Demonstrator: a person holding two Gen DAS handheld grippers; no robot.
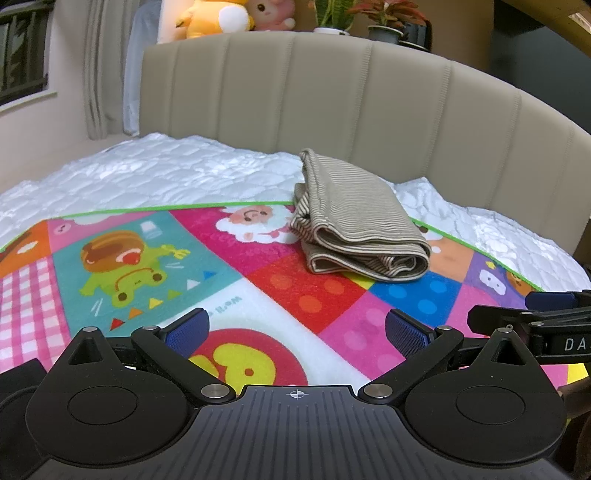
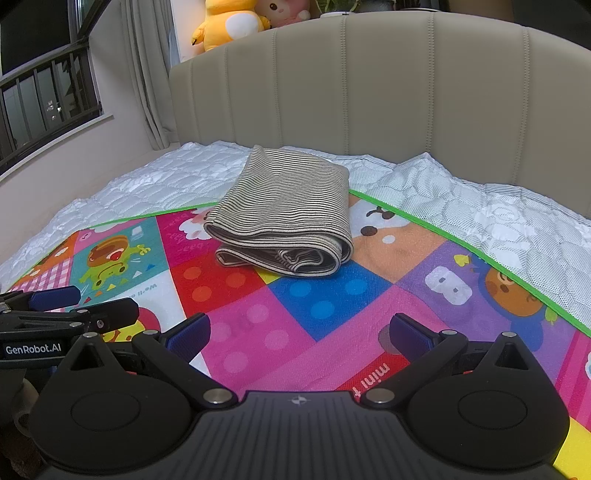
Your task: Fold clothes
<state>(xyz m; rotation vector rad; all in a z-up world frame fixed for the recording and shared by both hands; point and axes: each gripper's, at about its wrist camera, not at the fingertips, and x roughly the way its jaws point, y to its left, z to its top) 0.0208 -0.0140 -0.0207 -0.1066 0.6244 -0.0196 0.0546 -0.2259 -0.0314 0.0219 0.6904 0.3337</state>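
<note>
A grey-and-white striped garment [image 1: 354,218] [image 2: 284,218] lies folded into a thick bundle at the far edge of a colourful cartoon play mat [image 1: 221,266] [image 2: 332,306] on the bed. My left gripper [image 1: 295,332] hovers open over the mat, well short of the bundle, nothing between its blue pads. My right gripper [image 2: 299,332] is open too, also short of the garment and empty. Each gripper shows at the edge of the other's view: the right one [image 1: 532,314] and the left one [image 2: 66,306].
A white quilted mattress cover [image 1: 147,173] [image 2: 480,206] surrounds the mat. A beige padded headboard [image 1: 332,110] [image 2: 369,85] rises behind, with plush toys [image 1: 218,18] and potted plants [image 1: 384,22] on its ledge. Curtains and a window [image 2: 44,92] stand at the left.
</note>
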